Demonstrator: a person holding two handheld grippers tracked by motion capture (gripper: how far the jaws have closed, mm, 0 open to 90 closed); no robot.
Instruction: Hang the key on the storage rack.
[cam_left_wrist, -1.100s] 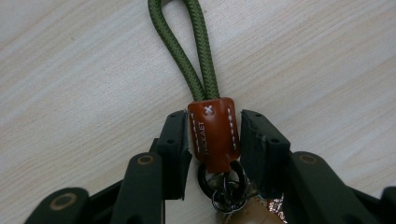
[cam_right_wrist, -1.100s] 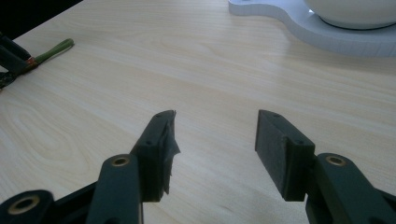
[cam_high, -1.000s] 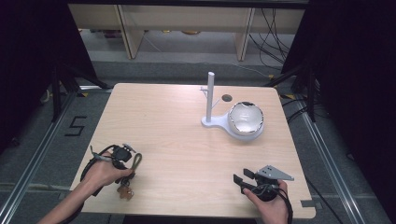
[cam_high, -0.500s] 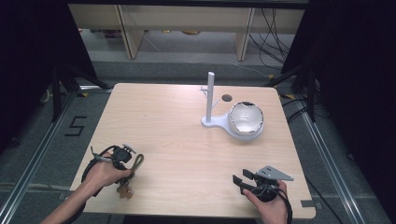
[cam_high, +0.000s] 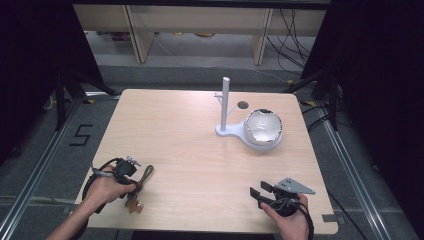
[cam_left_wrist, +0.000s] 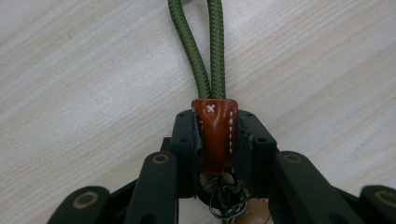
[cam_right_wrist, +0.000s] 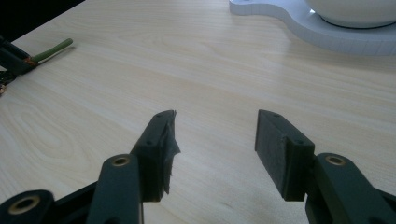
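A keychain lies near the table's front left corner: a green cord loop (cam_left_wrist: 205, 46), a brown leather tab (cam_left_wrist: 215, 140) and metal rings (cam_left_wrist: 224, 207). My left gripper (cam_left_wrist: 215, 133) is shut on the leather tab; its jaws have just been closing, with the tab between them. In the high view the left gripper (cam_high: 136, 184) sits over the cord loop (cam_high: 147, 173). My right gripper (cam_right_wrist: 215, 135) hovers open over bare wood, with nothing between its fingers, at the front right (cam_high: 257, 193).
A white stand (cam_high: 225, 105) with an upright post and a white bowl (cam_high: 263, 127) on its base stands at the back right, beside a small hole (cam_high: 243, 105) in the table. The table's front edge runs close behind both hands.
The left hand has shifted slightly over the keychain. The right hand has stayed where it was.
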